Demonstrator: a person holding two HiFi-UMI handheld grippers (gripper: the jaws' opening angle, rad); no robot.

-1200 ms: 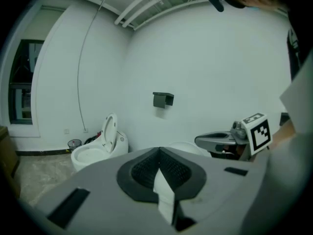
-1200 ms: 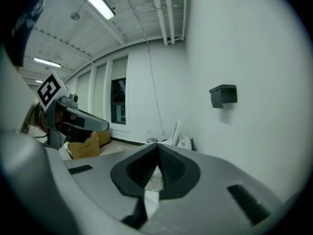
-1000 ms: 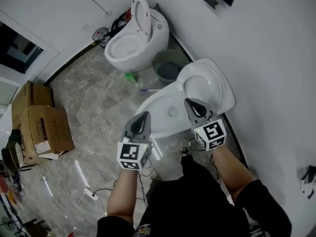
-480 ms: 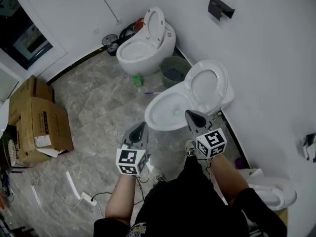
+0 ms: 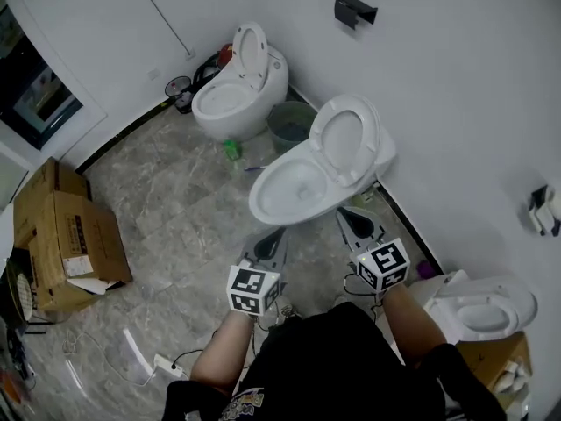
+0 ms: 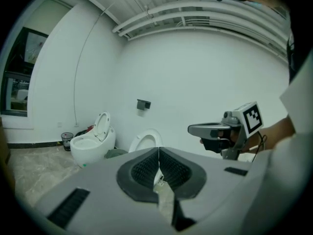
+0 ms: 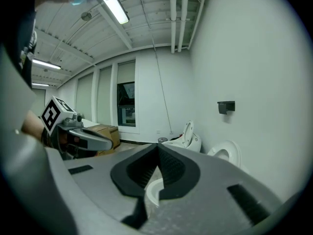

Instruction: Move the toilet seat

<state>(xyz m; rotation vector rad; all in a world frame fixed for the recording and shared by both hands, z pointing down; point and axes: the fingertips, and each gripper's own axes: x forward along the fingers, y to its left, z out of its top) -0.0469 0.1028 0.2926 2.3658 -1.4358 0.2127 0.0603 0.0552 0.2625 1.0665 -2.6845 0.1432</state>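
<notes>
The near white toilet (image 5: 272, 202) stands against the right wall with its seat (image 5: 346, 139) raised and leaning back. Both grippers are held low in front of the bowl, apart from it. The left gripper (image 5: 278, 233) is shut with nothing in it, just short of the bowl's front rim. The right gripper (image 5: 344, 212) is also shut and holds nothing, beside the bowl's near right side. In the left gripper view, the raised seat (image 6: 145, 142) shows beyond the closed left gripper (image 6: 158, 151). The right gripper view shows the seat (image 7: 226, 153) to the right of the closed right gripper (image 7: 157, 148).
A second toilet (image 5: 232, 86) stands farther back with its seat up, and a green bin (image 5: 291, 123) sits between the two. Cardboard boxes (image 5: 61, 235) are at the left. A third toilet (image 5: 482, 305) is at the right. Cables and a power strip (image 5: 166, 365) lie near the person's feet.
Both grippers have drawn back from over the near bowl toward the person and now sit in front of it. Their jaws stay shut.
</notes>
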